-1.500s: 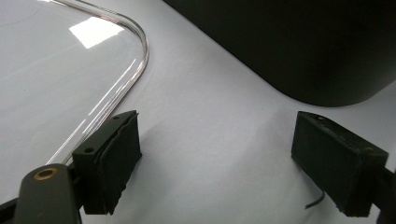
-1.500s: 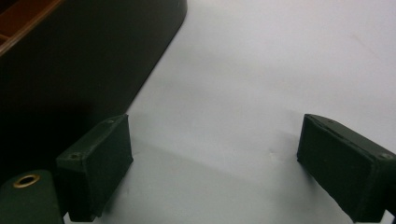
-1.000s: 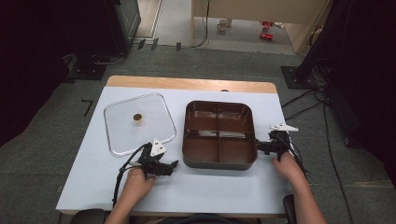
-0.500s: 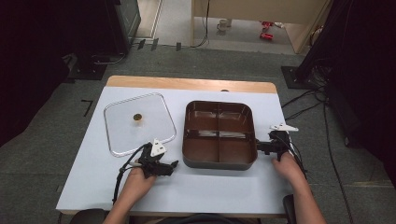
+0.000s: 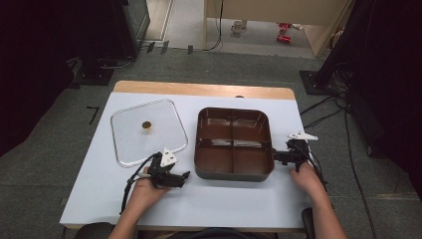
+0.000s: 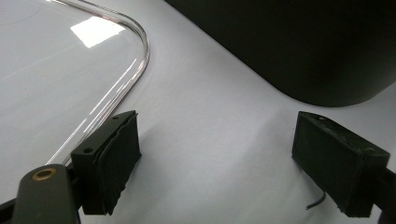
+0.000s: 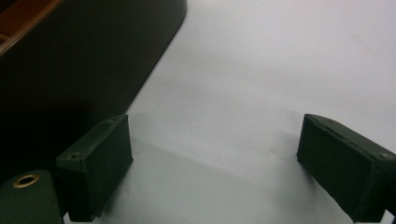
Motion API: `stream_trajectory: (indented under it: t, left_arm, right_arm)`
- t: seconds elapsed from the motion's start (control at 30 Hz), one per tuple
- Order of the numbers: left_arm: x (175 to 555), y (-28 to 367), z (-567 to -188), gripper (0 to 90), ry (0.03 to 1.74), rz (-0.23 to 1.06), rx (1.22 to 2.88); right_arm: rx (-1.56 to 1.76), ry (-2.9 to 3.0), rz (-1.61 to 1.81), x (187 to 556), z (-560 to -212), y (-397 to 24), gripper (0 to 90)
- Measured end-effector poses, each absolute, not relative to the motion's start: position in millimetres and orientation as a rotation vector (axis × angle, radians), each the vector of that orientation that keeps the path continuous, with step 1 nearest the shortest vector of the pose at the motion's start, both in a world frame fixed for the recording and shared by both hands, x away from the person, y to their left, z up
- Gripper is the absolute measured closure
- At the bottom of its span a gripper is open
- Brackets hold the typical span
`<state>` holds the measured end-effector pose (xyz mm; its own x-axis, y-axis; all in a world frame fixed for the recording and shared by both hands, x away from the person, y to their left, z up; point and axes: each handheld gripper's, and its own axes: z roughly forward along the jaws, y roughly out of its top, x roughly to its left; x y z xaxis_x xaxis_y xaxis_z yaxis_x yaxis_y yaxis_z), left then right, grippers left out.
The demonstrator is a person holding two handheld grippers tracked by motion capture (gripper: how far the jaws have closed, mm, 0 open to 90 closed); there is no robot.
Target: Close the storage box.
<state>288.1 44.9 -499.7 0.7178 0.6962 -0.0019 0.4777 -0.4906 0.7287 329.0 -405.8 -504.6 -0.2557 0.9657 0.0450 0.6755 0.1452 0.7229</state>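
1. Low in the high view, left of centre, my left gripper (image 5: 175,178) rests on the white table (image 5: 99,189), jaws apart with nothing between them.
2. At the right edge of the dark four-compartment tray (image 5: 233,143), my right gripper (image 5: 279,156) points at the tray's side wall. Its jaws are also spread and empty, with bare table between them in the right gripper view.
3. That tray sits at the middle of the frame. The clear lid (image 5: 148,131) lies flat to its left, just beside it but apart, with its small brown knob (image 5: 146,125) facing up.
4. In the left gripper view the lid's curved edge (image 6: 140,46) runs past my left pad (image 6: 112,158) and the tray's dark corner (image 6: 322,60) fills the upper right, so I am aimed into the gap between them.
5. My guess is the lid goes onto the tray next. The risks from here:
   - The lid's rim lies flush on the table, so a pad could skate over it or push the lid away instead of catching it.
   - A one-sided pinch on slick, clear material may let it tilt and slip.
   - Closing my right gripper carelessly could nudge the tray off line.
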Motion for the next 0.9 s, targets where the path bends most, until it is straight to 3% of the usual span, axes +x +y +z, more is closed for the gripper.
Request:
stream_trajectory:
  t: [0.3,0.57,0.9]
  left_arm:
    - [292.8,40.4,-493.4,16.0,0.910,0.354,2.244]
    - [298.8,46.3,-485.2,35.0,0.945,0.321,2.267]
    - [305.0,52.7,-474.5,37.6,0.958,0.210,2.242]
  right_arm:
    - [1.567,1.995,0.896,329.0,-504.6,-405.8,9.8]
    - [1.567,1.995,0.896,329.0,-504.6,-405.8,9.7]
    - [1.567,1.995,0.896,329.0,-504.6,-405.9,9.7]
